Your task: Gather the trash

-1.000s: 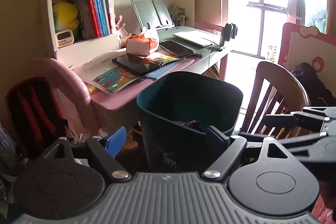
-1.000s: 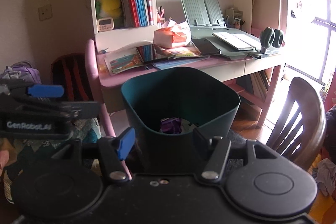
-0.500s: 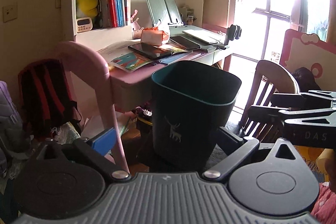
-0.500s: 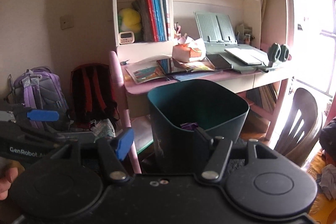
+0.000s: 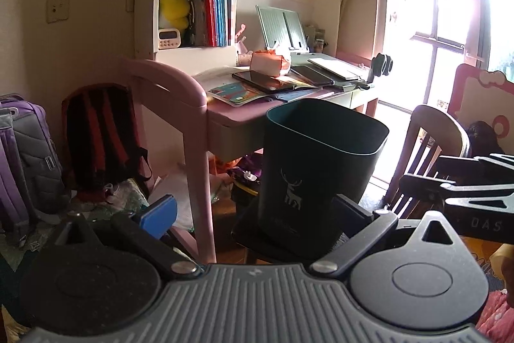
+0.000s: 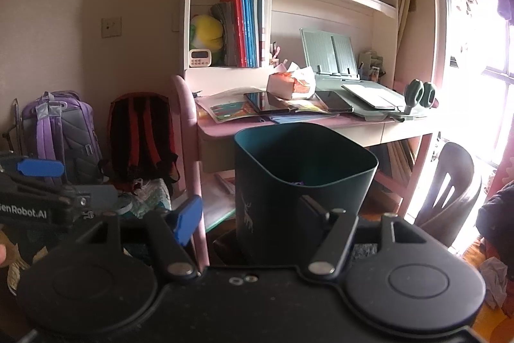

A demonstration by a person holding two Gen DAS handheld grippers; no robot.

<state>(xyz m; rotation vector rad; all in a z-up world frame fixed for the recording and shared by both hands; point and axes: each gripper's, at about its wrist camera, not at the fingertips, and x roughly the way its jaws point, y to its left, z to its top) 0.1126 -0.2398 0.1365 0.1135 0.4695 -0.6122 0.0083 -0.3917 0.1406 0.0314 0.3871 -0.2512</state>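
A dark teal trash bin [image 5: 321,169] with a white deer print stands on a dark seat in front of the pink desk; it also shows in the right wrist view [image 6: 298,192]. A bit of purple wrapper [image 6: 297,182] shows just inside its rim. My left gripper [image 5: 253,211] is open and empty, a short way back from the bin at about mid-height. My right gripper [image 6: 247,217] is open and empty, close to the bin's near side. Each gripper shows at the edge of the other's view.
A pink desk [image 6: 321,121] holds tablets, books and a tissue pack [image 6: 290,84]. A purple backpack [image 6: 61,130] and a red backpack [image 6: 141,134] lean on the wall. A wooden chair [image 5: 430,147] stands right of the bin. Clutter lies under the desk.
Both grippers have pulled back and down from above the bin, so the bin's inside is now mostly out of sight. Both stayed open and empty.
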